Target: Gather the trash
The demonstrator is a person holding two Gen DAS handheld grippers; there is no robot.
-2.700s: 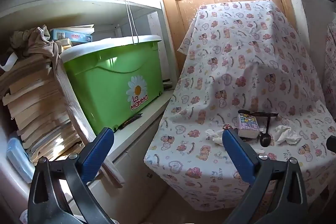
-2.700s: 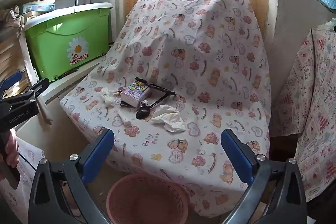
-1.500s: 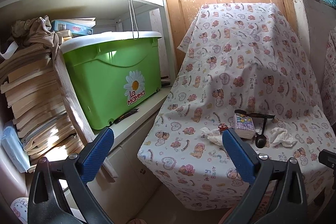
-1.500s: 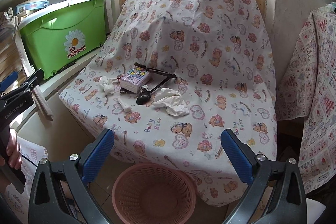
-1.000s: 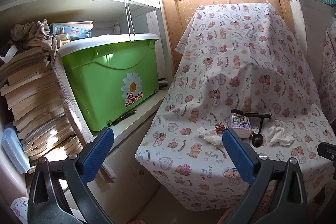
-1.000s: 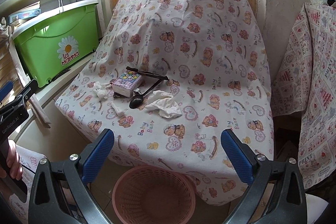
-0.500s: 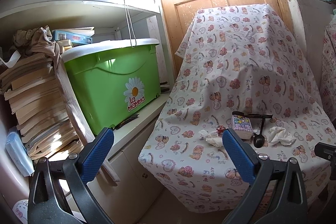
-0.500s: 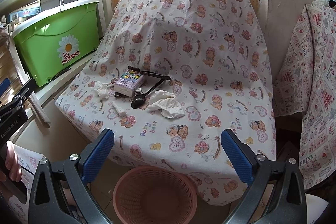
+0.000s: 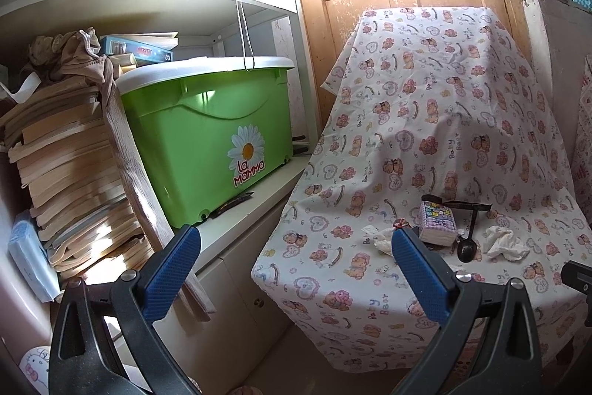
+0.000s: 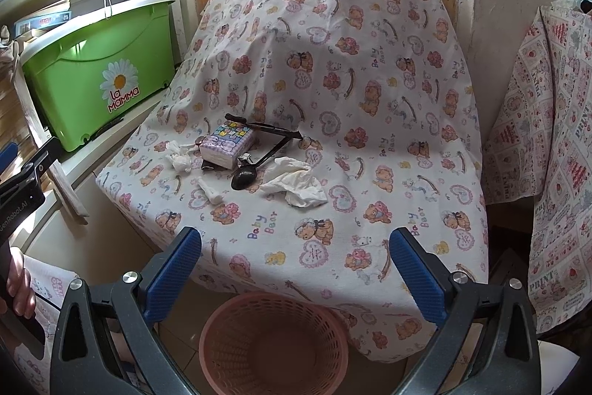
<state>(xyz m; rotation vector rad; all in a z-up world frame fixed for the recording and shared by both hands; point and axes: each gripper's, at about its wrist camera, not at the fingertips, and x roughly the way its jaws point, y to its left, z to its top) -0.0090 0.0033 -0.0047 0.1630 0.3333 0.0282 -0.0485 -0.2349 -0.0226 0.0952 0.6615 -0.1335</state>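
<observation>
The right claw [image 10: 295, 264] gapes wide and holds nothing, hovering above the pink basket [image 10: 273, 343] — the left claw [image 9: 296, 268] is equally wide and empty. Beyond lies the crumpled tissue [image 10: 296, 186], on the sheet-covered bench [image 10: 370, 143] beside a black spoon [image 10: 245, 177]. It looks feather-light and soft — pinch its raised middle.

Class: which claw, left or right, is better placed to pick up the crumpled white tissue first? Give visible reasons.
Right claw: open, facing the crumpled white tissue, directly above the pink woven basket. Left claw points toward the shelves.
</observation>
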